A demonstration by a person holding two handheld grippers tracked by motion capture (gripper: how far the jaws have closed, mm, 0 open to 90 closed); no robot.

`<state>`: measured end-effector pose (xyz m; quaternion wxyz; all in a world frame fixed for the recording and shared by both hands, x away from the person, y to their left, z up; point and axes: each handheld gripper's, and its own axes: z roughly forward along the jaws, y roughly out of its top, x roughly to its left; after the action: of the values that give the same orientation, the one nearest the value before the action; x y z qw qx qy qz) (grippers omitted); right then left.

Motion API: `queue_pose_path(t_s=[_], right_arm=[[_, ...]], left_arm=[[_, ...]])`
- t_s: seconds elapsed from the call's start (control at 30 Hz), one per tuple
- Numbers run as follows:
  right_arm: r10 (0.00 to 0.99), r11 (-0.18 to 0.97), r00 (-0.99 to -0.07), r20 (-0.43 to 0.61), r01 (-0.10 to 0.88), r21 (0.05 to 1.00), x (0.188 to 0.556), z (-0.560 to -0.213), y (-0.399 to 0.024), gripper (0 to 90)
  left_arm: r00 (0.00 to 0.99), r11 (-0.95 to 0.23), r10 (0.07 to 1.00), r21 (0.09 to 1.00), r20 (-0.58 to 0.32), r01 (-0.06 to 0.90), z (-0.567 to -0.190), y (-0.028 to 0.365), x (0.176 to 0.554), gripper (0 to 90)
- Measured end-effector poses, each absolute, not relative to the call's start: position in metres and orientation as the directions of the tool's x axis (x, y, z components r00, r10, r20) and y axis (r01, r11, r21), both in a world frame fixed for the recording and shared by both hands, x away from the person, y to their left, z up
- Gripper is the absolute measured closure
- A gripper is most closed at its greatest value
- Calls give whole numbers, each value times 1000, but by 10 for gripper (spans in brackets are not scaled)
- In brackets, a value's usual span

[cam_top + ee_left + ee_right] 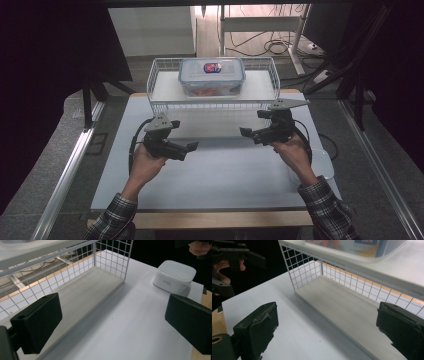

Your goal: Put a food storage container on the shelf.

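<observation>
Left gripper [192, 146] and right gripper [243, 131] face each other near the wire rack [160, 80] holding a lidded container [212, 76] — both jaws wide open, gripping nothing

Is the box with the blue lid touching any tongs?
Apart. The high view shows the box up on the wire shelf, with the left tongs and right tongs lower, over the table.

A lab-like recording room: dark curtains [55, 45], aluminium rails [65, 175], loose floor cables [272, 47], white-topped table [215, 175].
</observation>
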<state>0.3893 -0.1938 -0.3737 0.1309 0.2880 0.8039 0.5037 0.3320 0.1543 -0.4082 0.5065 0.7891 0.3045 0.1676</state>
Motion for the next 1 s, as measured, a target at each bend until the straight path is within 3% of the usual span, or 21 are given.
queue_pose_path(t_s=[0.43, 0.7, 1.0], right_arm=[[597, 377, -801, 32, 316, 871, 363, -397, -206, 22], [594, 370, -802, 59, 338, 866, 346, -413, -208, 22], [597, 371, -798, 77, 360, 856, 327, -435, -214, 20]], left_arm=[[750, -334, 661, 890, -13, 310, -434, 154, 307, 5], [738, -305, 673, 892, -46, 334, -451, 157, 291, 6], [719, -320, 695, 884, -25, 340, -472, 161, 268, 5]])
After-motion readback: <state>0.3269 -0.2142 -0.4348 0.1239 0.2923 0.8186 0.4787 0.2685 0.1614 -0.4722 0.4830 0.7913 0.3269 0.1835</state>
